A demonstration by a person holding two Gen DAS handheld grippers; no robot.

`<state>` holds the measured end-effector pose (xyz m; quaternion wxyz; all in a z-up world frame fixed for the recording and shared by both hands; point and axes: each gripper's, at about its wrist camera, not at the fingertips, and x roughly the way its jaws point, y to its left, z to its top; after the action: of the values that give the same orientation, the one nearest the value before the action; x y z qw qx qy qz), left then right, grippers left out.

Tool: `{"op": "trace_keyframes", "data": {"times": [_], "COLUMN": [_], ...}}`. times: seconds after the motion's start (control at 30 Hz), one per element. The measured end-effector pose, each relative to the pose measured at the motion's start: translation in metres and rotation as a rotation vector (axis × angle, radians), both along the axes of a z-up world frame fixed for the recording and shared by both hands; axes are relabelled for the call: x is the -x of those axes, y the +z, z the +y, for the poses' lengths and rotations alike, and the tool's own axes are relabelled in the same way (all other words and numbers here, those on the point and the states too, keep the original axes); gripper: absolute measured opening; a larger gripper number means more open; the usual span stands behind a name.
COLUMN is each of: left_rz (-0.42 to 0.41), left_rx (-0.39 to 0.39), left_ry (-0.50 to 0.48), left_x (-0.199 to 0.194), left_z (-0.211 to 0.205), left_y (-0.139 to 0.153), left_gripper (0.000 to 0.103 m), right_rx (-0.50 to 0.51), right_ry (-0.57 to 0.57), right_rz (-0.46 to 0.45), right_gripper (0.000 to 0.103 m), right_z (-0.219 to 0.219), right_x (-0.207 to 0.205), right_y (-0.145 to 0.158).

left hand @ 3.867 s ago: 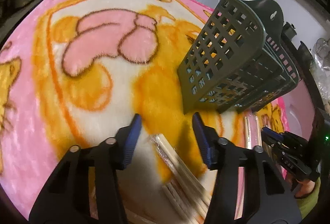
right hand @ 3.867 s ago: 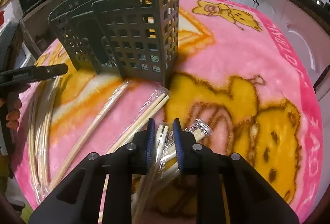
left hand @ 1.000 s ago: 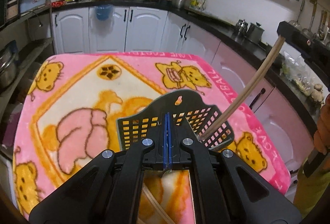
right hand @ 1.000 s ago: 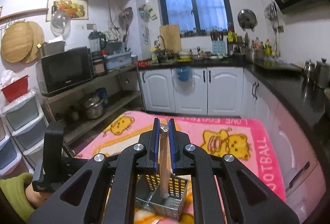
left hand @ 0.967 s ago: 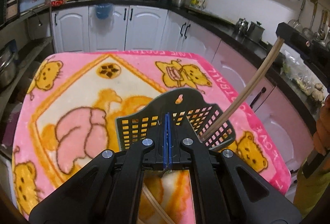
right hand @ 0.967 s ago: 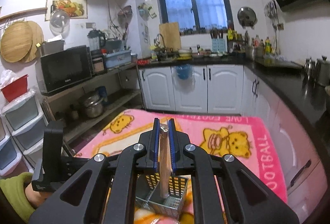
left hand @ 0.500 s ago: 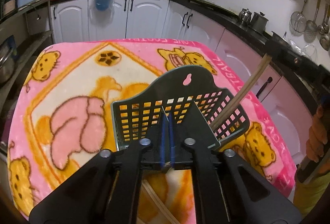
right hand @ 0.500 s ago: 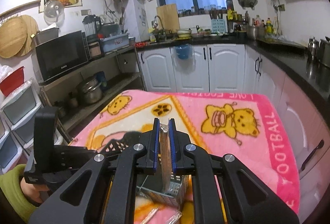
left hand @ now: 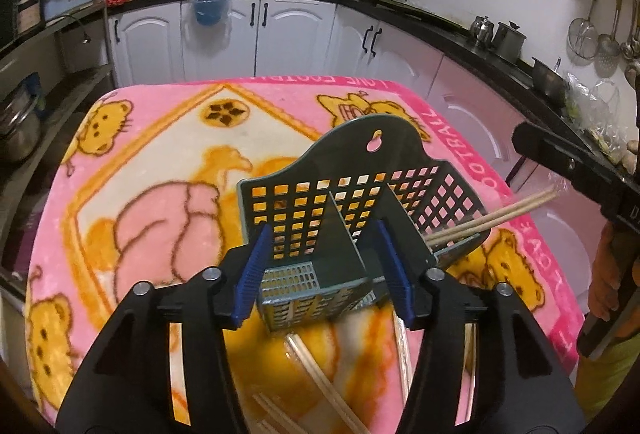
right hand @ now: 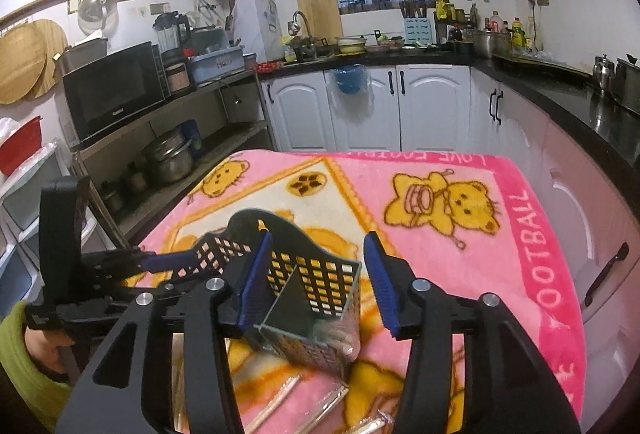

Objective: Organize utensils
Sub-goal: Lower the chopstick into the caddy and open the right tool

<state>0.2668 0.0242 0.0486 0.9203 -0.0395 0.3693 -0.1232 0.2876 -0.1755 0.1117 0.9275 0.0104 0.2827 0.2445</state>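
Chopsticks lay in the right compartment of the caddy, slanting out over its right rim, and my left tool hung just in front of that caddy with its jaws opening. Nothing was pressed between the blue pads; the caddy's front corner and its divider showed in the gap between them, and I could not tell whether either pad touched the plastic.

My right tool was likewise opening, its pads apart with nothing gripped. Through its gap I looked down on the caddy's near compartment, where a blurred clear wrapper showed at the front corner. In that view the left tool reached in from the left at the caddy's far side, with a hand in a green sleeve behind it.

The caddy stood upright on the pink bear blanket covering the worktop. More chopsticks lay loose on the blanket just in front of the caddy, some in clear wrappers. Beyond the worktop ran white cabinets under a dark counter, with a microwave on a shelf to the left.
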Motion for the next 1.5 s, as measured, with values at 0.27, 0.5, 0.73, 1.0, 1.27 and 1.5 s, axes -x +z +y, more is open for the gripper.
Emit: {"op": "trace_keyframes", "data": {"times": [0.27,0.5,0.73,1.0,1.27,1.5], "left_rz": [-0.016,-0.054,-0.068,-0.073,-0.081,-0.07], "left_rx": [0.011,0.009,0.014,0.025,0.018,0.024], "left_ry": [0.003,0.01,0.02,0.027,0.052,0.08], "left_x": [0.013,0.031,0.047,0.066,0.085,0.101], "left_z": [0.002,0.004,0.008,0.008,0.012,0.021], "left_y": [0.005,0.016,0.019,0.014,0.003,-0.011], "left_gripper": [0.057,0.076,0.086,0.092,0.092,0.092], "right_rx": [0.005,0.003,0.003,0.007,0.031,0.041], "right_ry": [-0.017,-0.025,-0.026,-0.026,-0.01,0.002], "right_rz": [0.007,-0.002,-0.008,0.009,0.037,0.067], "right_gripper": [0.061,0.07,0.077,0.079,0.079,0.079], "right_z": [-0.01,-0.021,-0.03,-0.036,-0.029,-0.025], "right_x": [0.011,0.025,0.045,0.068,0.085,0.094], "right_y": [-0.004,-0.003,-0.003,-0.019,-0.04,-0.056]}}
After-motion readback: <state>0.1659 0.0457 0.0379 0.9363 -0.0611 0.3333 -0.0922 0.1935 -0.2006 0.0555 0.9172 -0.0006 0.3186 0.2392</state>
